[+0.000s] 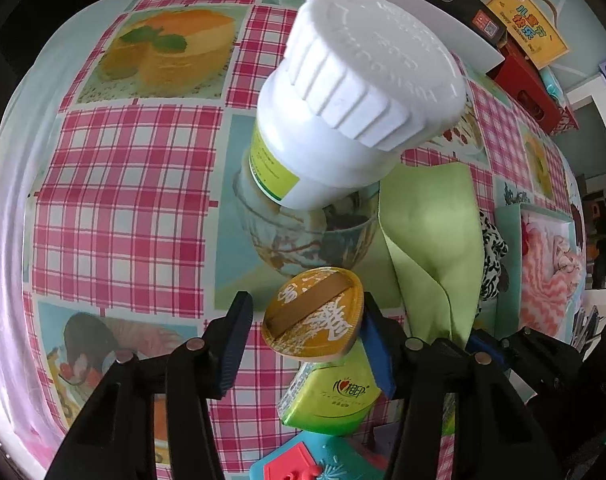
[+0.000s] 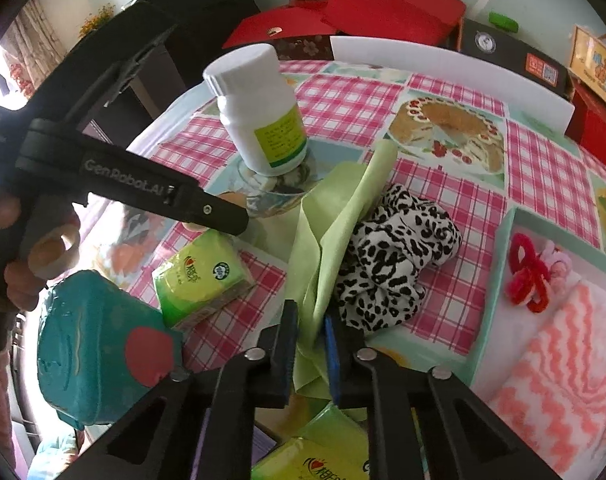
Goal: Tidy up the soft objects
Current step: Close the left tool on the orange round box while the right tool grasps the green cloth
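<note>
Currently the right gripper points steeply down at the desk, its fingers nearly closed and pinching a fold of the light green cloth. Cloth stands up from the pinch in a rumpled ridge; its far edge lies near the base of the white bottle. Leopard-print fabric is bunched just right of the cloth, touching it.

Left gripper also points steeply down. Fingers about half open, straddling a round yellow-gold lid. The right finger sits at the lid's edge; a gap shows on the left side, so no grip. A green tissue pack lies below the lid, and the bottle stands in a small patterned bowl just beyond.

In the right view, the left gripper's black body crosses the upper left, with a hand on its handle. A teal item with a red patch lies at lower left, beside the tissue pack.

Tray at right holds a pink-and-white zigzag towel and a red fuzzy loop. The tray is close to the leopard fabric, not touching. A second tissue pack shows under the right gripper.
</note>
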Motion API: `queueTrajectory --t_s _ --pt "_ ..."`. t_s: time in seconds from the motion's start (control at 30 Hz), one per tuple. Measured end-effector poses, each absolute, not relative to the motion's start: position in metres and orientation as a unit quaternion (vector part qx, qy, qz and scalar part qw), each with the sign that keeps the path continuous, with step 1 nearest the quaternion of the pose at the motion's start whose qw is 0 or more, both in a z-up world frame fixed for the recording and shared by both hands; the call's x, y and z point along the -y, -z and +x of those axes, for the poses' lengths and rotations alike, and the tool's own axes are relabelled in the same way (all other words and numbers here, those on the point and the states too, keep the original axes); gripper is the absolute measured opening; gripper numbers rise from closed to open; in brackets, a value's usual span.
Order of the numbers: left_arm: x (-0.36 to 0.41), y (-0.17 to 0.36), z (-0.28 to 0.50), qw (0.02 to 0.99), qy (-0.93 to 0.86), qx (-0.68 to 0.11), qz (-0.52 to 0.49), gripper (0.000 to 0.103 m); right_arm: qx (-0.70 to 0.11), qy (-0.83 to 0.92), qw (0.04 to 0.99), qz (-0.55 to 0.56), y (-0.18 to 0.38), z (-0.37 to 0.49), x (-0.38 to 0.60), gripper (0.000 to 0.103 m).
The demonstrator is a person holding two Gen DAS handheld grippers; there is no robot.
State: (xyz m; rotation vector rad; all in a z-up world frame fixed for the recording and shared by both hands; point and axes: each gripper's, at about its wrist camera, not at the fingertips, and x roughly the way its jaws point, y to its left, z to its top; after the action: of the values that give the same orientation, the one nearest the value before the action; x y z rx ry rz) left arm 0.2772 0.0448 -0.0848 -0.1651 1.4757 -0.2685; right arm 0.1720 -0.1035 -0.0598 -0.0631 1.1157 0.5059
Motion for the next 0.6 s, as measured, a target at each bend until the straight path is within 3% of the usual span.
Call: queueTrajectory --t_s 0.07,0.6 --pt "-0.042 0.085 0.276 0.729 0.125 -0.669 -0.080 0.047 -0.525 -0.237 0.817 -0.025 0.060 0.173 0.105 0.009" --pt "-0.050 0.076 0.255 0.753 0.108 -0.641 -0.103 0.043 -0.509 -0.265 0.819 0.010 0.043 0.170 0.109 0.004"
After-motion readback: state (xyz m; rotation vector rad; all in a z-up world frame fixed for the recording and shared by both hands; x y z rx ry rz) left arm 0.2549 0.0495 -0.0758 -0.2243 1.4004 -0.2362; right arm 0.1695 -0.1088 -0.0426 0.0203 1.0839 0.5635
